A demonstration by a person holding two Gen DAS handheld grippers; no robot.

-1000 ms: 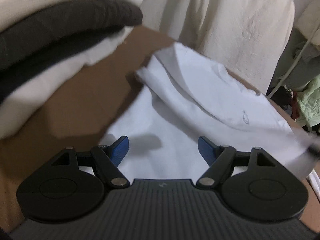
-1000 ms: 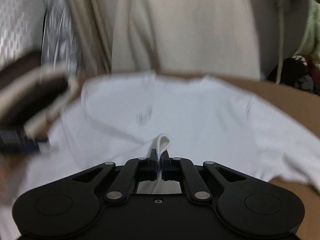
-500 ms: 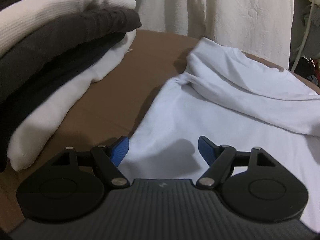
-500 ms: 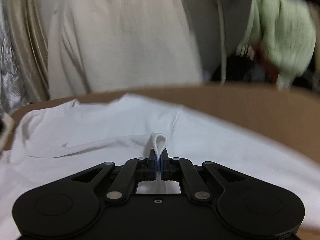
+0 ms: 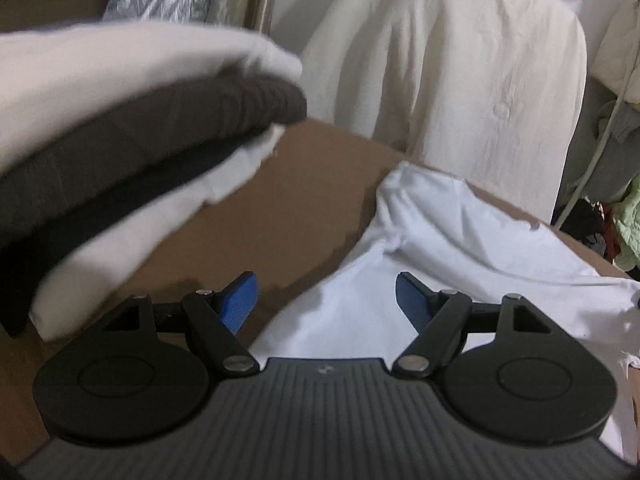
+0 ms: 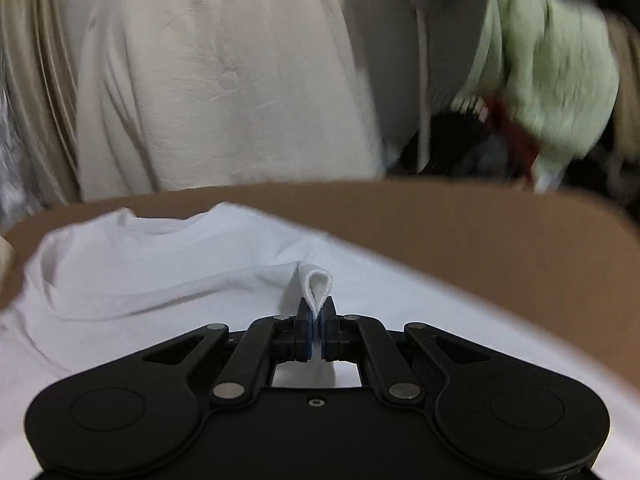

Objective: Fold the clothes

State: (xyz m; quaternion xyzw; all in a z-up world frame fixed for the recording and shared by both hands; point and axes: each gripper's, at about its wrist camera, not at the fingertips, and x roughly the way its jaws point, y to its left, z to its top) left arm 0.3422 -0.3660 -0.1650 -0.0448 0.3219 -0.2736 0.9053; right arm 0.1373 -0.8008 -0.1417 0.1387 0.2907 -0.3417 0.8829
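Note:
A white T-shirt (image 5: 460, 248) lies spread on the brown table (image 5: 312, 184), with one part folded over itself. In the left wrist view my left gripper (image 5: 325, 300) hovers open above the shirt's near left edge, nothing between its blue pads (image 5: 240, 300). In the right wrist view the same white T-shirt (image 6: 168, 280) fills the near table (image 6: 480, 232), its collar toward the far left. My right gripper (image 6: 317, 320) is shut on a pinched loop of the shirt's fabric, which sticks up between the fingertips.
A stack of folded clothes (image 5: 120, 152), white, dark grey and cream, sits on the table at the left. A cream cloth (image 5: 440, 72) drapes behind the table. A pale green garment (image 6: 552, 72) and dark clutter lie beyond the far right edge.
My right gripper has swung to the right with the pinched fabric, so the view now shows more bare table and the green garment. The left gripper's view wobbled, ending close to where it began.

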